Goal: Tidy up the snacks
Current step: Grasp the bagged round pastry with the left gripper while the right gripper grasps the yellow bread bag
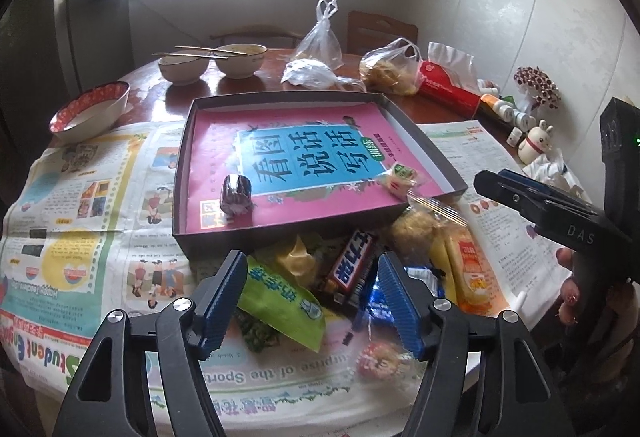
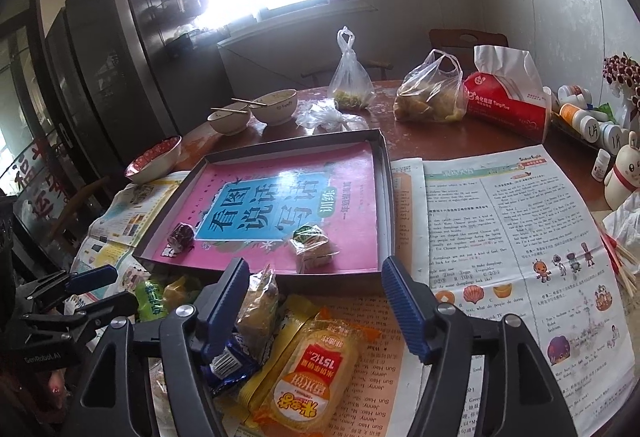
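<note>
Newspaper [image 1: 224,377]: "Student" | tissue pack [image 2: 508,109]: "Yang Plus" | orange packet [image 2: 312,389]: "1512"

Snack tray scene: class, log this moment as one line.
left tool: open, empty | right tool: open, empty | tray: two snacks inside | snack pile: before tray

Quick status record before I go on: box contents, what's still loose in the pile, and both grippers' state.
box: shallow dark box on newspaper, pink book lying flat inside
in box: dark foil-wrapped snack; clear-wrapped snack with green label
still outside: pile by the box's near edge, including Snickers bar, green packet, orange packet, blue packet
left gripper: open, over the pile, nothing held
right gripper: open, over the orange packet, nothing held
</note>
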`<state>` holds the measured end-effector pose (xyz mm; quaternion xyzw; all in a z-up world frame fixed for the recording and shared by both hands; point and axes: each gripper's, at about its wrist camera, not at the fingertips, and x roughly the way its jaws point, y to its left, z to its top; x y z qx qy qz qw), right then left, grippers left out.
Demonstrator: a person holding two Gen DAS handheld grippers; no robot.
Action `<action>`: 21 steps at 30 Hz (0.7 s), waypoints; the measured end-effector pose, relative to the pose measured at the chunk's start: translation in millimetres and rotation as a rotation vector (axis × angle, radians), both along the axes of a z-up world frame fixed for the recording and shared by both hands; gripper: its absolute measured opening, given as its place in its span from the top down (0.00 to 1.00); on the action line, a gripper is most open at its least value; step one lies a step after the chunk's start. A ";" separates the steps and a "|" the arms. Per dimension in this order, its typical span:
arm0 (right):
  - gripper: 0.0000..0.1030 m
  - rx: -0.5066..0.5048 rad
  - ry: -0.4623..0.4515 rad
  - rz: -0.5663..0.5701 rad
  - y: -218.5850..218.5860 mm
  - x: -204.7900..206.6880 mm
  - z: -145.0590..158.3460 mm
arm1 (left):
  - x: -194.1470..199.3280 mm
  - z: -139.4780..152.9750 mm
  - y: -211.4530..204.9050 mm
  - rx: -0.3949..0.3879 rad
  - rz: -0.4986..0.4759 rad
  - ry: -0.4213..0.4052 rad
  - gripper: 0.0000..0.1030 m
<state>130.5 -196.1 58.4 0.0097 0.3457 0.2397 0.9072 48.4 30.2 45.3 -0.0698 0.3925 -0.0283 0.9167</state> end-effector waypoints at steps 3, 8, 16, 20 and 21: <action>0.32 -0.005 -0.002 0.009 1.3 -3.8 0.0 | -4.2 -0.3 -2.2 0.002 -0.010 0.001 0.31; 0.31 -0.008 0.003 0.019 3.4 -9.9 -1.8 | -10.9 -6.8 -9.3 -0.005 -0.048 0.028 0.29; 0.30 -0.014 0.018 0.029 2.7 -18.1 -7.2 | -22.3 -18.1 -22.6 0.007 -0.109 0.059 0.29; 0.30 -0.017 0.022 0.030 1.5 -21.9 -9.3 | -27.4 -23.3 -30.6 0.019 -0.148 0.074 0.29; 0.30 -0.018 0.024 0.030 1.3 -22.8 -9.9 | -28.3 -24.0 -32.2 0.021 -0.154 0.077 0.29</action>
